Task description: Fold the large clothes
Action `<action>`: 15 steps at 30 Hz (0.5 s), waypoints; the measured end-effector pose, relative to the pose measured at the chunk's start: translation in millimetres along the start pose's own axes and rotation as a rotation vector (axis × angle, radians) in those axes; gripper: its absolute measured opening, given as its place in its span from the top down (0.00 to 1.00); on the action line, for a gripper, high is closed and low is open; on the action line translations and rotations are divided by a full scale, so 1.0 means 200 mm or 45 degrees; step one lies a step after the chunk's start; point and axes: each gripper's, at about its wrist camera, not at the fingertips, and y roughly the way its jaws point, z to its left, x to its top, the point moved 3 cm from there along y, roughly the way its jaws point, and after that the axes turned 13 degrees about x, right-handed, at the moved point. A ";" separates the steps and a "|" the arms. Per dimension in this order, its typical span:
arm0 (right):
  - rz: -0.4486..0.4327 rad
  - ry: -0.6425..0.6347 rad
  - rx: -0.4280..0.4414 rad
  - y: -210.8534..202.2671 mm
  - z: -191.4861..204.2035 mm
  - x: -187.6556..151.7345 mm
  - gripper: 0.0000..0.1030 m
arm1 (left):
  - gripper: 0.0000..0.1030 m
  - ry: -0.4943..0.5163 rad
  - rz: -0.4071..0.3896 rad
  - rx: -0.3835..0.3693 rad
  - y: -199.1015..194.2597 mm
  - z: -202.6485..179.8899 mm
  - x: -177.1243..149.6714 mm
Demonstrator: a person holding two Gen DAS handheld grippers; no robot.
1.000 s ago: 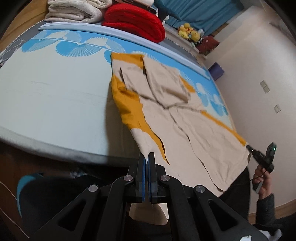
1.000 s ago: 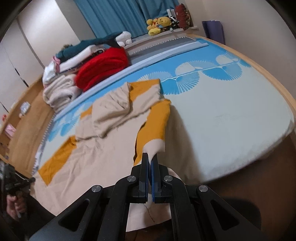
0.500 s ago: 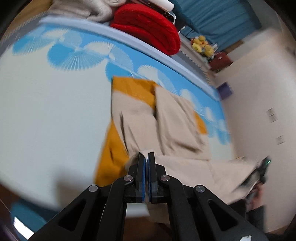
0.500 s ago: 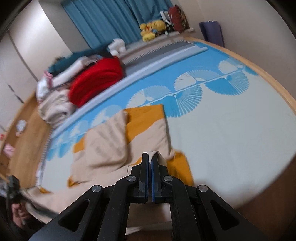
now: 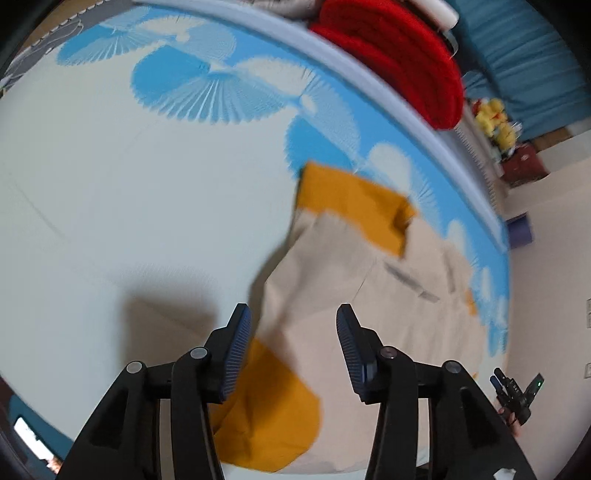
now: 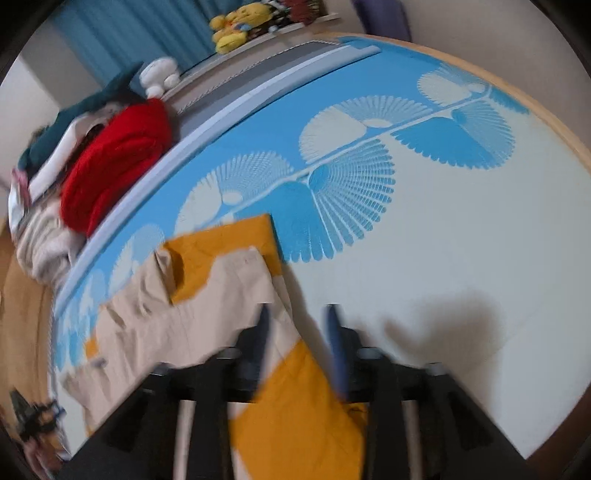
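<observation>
Blue curtains [image 6: 122, 29] close off the far end of the bedroom, with a yellow plush toy [image 6: 236, 26] on the ledge below them. Most of the floor is taken by the bed [image 5: 110, 184], its pale sheet printed with blue and white fan shapes. Along the head of the bed lies a thick red blanket [image 5: 402, 62], rolled or folded, with a heap of whitish bedding [image 6: 40, 240] just beside it.

On the sheet, toward the foot end, lies the large beige and mustard-yellow garment [image 5: 369, 295]. It is folded over on itself: a mustard panel sits at its far edge near the blue print, the beige body spreads across the middle, and another mustard panel lies nearest the edge of the bed.

The left tool [image 5: 293, 350] hangs over the near mustard panel with its jaws spread wide and nothing between them; its blue ribbed pads [image 5: 236, 350] are plainly apart. The right tool [image 6: 297, 347] is over the same end of the garment, seen through heavy motion blur, its jaws also parted with a clear gap and no cloth held. In the left wrist view the right tool shows small at the far lower corner, beside the edge of the bed.
</observation>
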 end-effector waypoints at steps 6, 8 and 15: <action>0.325 -0.119 -0.020 0.24 -0.06 -0.22 0.51 | 0.52 0.114 0.127 0.114 0.21 -0.02 -0.11; 0.375 -0.168 -0.043 0.29 -0.05 -0.27 0.51 | 0.52 0.095 0.152 0.123 0.25 -0.01 -0.13; 0.361 -0.342 -0.081 0.29 0.09 -0.32 0.90 | 0.96 0.195 0.124 0.113 0.28 -0.11 -0.18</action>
